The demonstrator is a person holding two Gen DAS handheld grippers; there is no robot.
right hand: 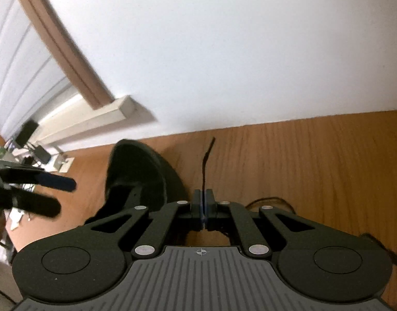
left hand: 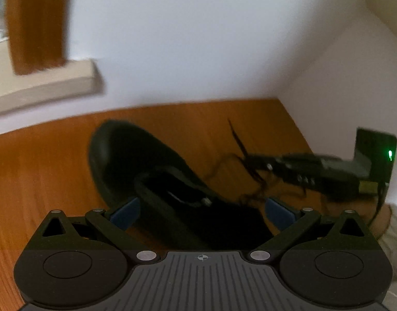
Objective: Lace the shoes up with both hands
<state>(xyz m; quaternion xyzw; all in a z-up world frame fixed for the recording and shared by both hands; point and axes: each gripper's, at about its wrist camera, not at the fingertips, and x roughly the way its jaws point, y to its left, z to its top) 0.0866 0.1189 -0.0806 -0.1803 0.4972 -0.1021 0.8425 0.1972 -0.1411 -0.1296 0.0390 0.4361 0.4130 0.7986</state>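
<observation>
1. A black shoe (left hand: 136,160) lies on the wood-grain worktop (left hand: 43,181), its toe pointing toward the white wall (left hand: 185,39) behind it and its opening facing the cameras.
2. The left hand-held gripper (left hand: 202,213) has its jaws spread wide and holds nothing. Its blue pads (left hand: 125,213) sit on either side of the shoe's opening, above the heel end.
3. In the right wrist view this same gripper (right hand: 58,194) appears to the left of the shoe, its two fingers apart.
4. The right hand-held gripper (right hand: 203,202) is clamped tight on a dark lace (right hand: 206,160). The free end of the lace sticks up past the fingertips, just right of the shoe.
5. In the left wrist view the right gripper (left hand: 252,160) comes in from the right of the shoe, with the lace (left hand: 237,140) rising from its tip. Loose loops of lace hang between it and the shoe; blur hides how they run.
6. A pale ledge (left hand: 50,88) juts from the wall, beyond and left of the shoe.
</observation>
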